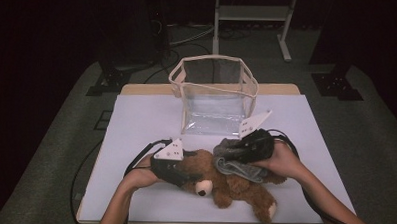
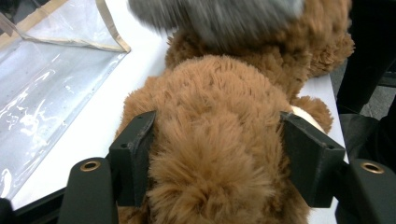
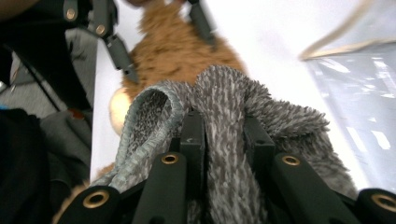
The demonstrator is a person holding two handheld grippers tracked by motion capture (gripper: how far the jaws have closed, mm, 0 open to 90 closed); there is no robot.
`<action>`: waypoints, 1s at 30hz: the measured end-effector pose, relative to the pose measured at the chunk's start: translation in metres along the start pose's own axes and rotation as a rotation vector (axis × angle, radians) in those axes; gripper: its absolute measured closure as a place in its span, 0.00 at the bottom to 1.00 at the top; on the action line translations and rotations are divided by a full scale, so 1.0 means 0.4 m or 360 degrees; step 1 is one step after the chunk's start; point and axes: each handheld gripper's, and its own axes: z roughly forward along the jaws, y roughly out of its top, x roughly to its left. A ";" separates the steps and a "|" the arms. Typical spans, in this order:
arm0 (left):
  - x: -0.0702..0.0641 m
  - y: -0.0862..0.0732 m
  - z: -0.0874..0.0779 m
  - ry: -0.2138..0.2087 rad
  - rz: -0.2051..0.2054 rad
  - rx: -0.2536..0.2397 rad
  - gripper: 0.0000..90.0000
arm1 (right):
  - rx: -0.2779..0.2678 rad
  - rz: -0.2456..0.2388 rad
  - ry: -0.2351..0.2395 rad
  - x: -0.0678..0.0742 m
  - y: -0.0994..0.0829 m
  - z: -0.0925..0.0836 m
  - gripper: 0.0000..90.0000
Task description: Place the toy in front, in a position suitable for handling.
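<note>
Nearest the person, 1 brown teddy bear lies flat on the white table, close to the front edge, its pale muzzle and dark nose turned toward the camera and 1 leg with a pale sole reaching toward the front right. The left gripper sits over the bear's head end. In the left gripper view its 2 black jaws flank the brown fur on both sides and rest against it, though whether they squeeze or merely touch I cannot tell.

Just behind, the right gripper is clamped on 1 grey fuzzy cloth, which is bunched up and draped over the bear's body. The right gripper view has a fold of that cloth pinched between the 2 jaws, with a ribbed hem looping off to one side. The bear and the other gripper's jaws show beyond it. So the cloth covers part of the bear's middle, and both hands crowd the toy from either side.

Farther back, well apart from the bear, stands 1 clear plastic bag with beige trim, upright and open at the top.

Beyond the table, a pale metal frame stands on the dim floor. No readable writing anywhere.
</note>
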 end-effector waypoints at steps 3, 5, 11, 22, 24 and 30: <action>0.000 -0.004 0.001 0.0004 -0.0019 -0.0006 0.37 | -0.0039 0.0045 -0.0056 -0.022 -0.018 -0.049 0.82; 0.000 -0.004 0.000 0.0002 -0.0017 -0.0004 0.37 | -0.0043 0.0091 -0.0114 -0.034 -0.043 -0.082 0.82; -0.003 -0.007 0.000 -0.0004 -0.0003 -0.0015 0.37 | 0.0049 0.0180 -0.0144 -0.040 -0.125 -0.092 0.82; -0.004 -0.009 -0.003 -0.0012 0.0009 -0.0023 0.37 | -0.0063 0.0316 -0.0187 -0.009 -0.250 -0.168 0.82; -0.006 -0.008 -0.002 -0.0012 0.0018 -0.0021 0.37 | -0.0085 0.0350 -0.0182 -0.004 -0.275 -0.176 0.82; -0.008 -0.006 -0.004 -0.0011 0.0044 -0.0006 0.37 | -0.0083 0.0385 -0.0185 0.005 -0.298 -0.202 0.82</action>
